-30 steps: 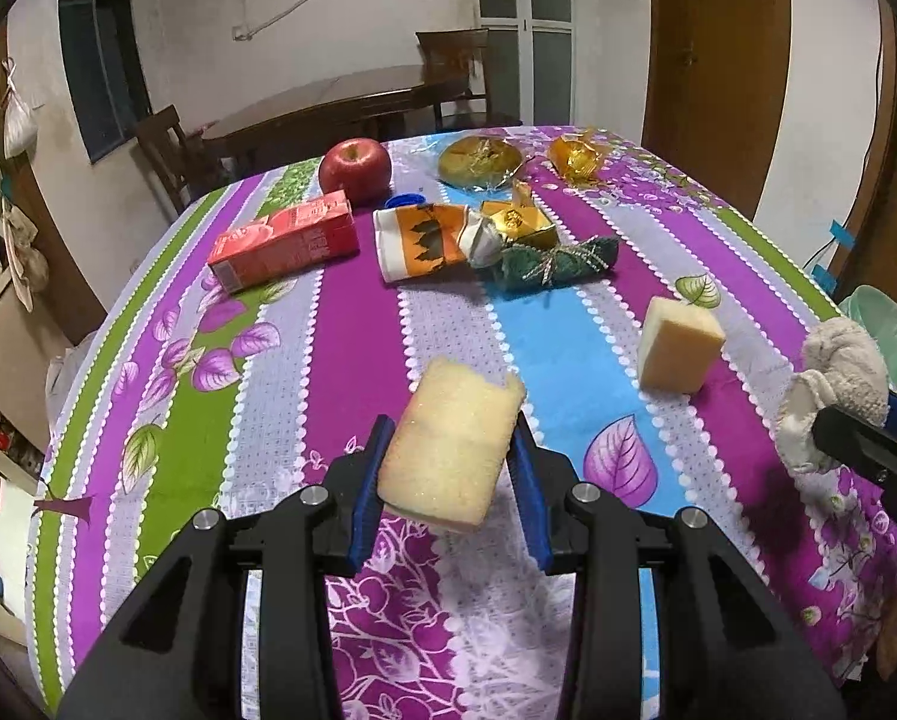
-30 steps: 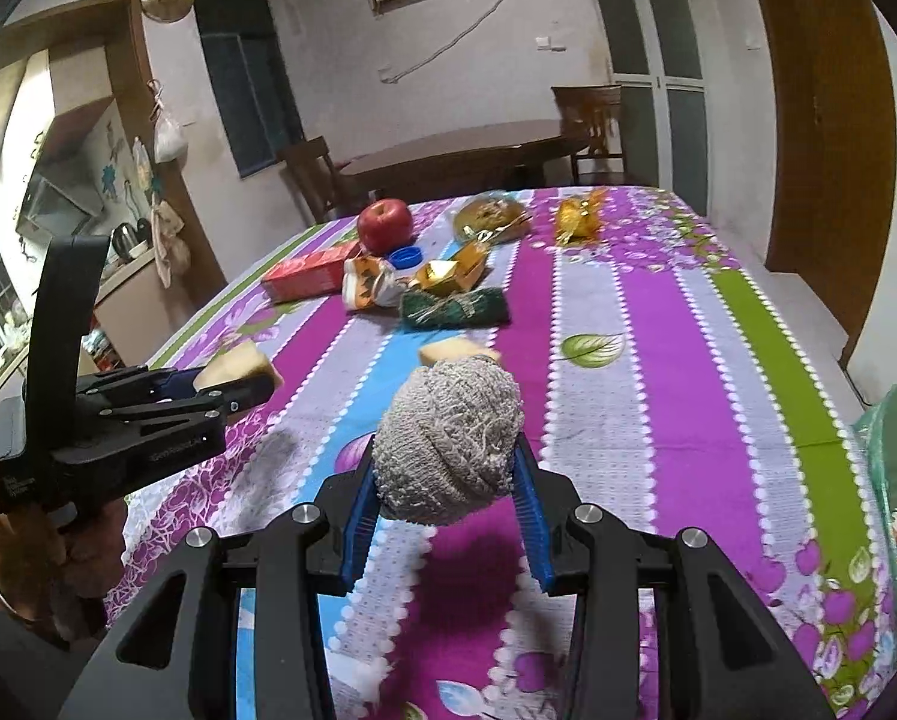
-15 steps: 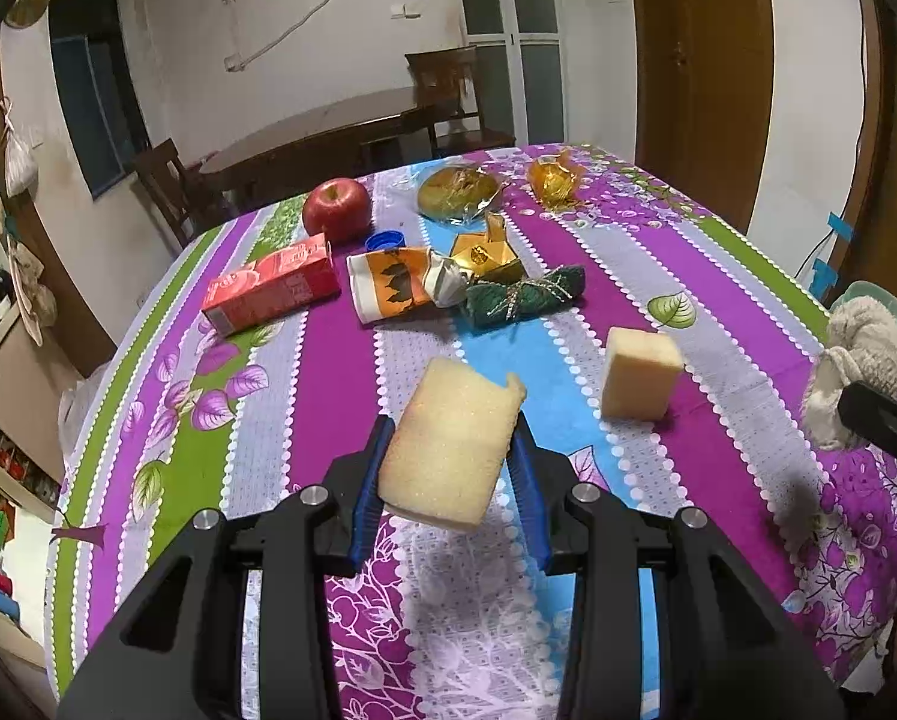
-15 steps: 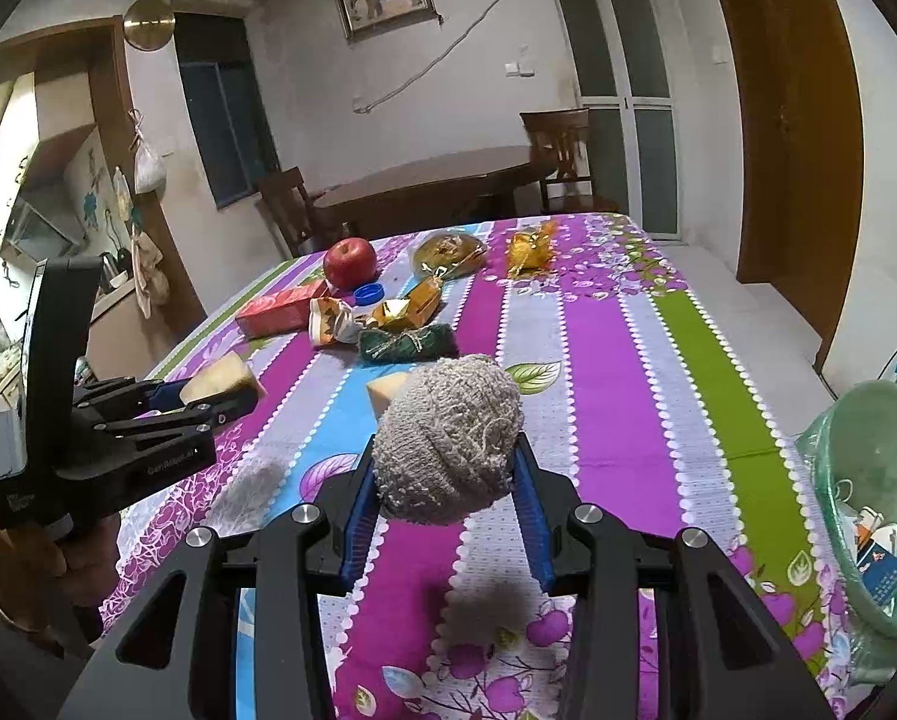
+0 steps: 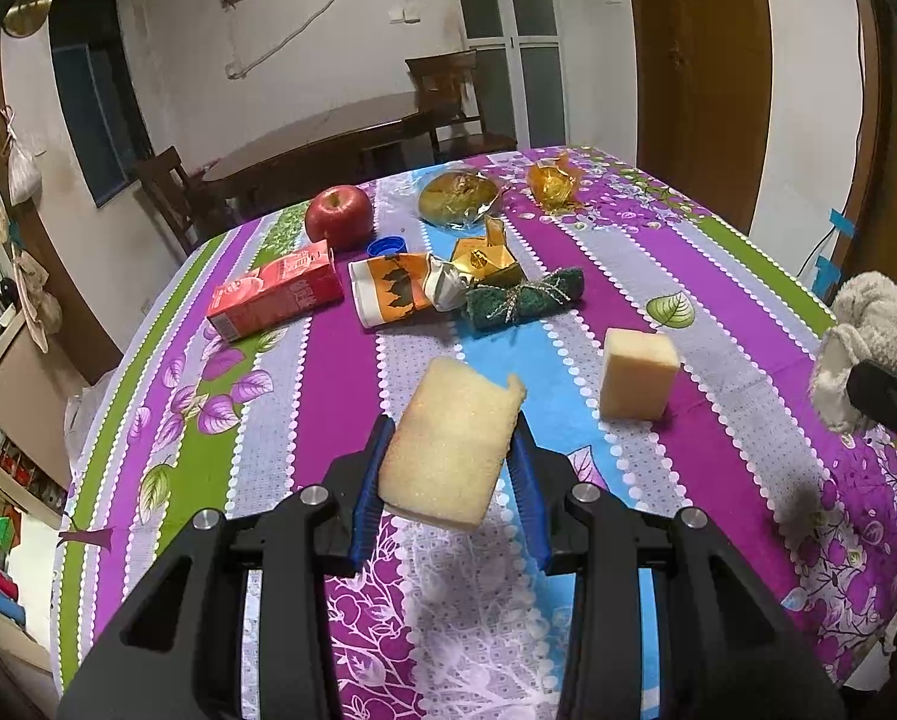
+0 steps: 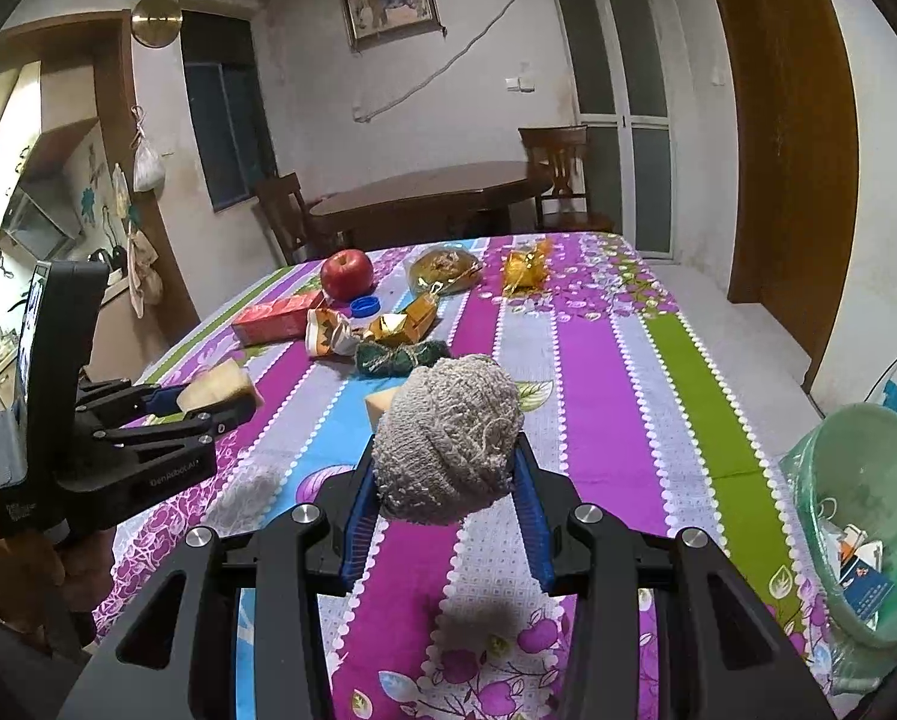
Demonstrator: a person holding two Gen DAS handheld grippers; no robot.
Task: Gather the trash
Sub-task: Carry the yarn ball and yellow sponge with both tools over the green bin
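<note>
My left gripper [image 5: 451, 450] is shut on a yellow sponge [image 5: 448, 450] and holds it above the table; it also shows at the left of the right wrist view [image 6: 220, 402]. My right gripper [image 6: 445, 468] is shut on a grey knitted cloth ball [image 6: 448, 438], held above the table's near right part; the ball shows at the right edge of the left wrist view [image 5: 868, 342]. A second yellow sponge block [image 5: 637, 375] stands on the striped tablecloth [image 5: 340, 372]. A green bin [image 6: 862, 504] with paper scraps stands off the table's right edge.
Farther back lie a red juice carton [image 5: 274, 297], a crushed orange cup [image 5: 397, 294], a gold wrapper [image 5: 484, 258], a green tied cloth [image 5: 523, 300], a blue cap [image 5: 386, 247], an apple [image 5: 338, 222], wrapped bread [image 5: 457, 198] and a gold foil [image 5: 553, 180]. A wooden table and chairs stand behind.
Both grippers have risen and drawn back from the table, each keeping its object. The green bin has come into the right wrist view at the lower right.
</note>
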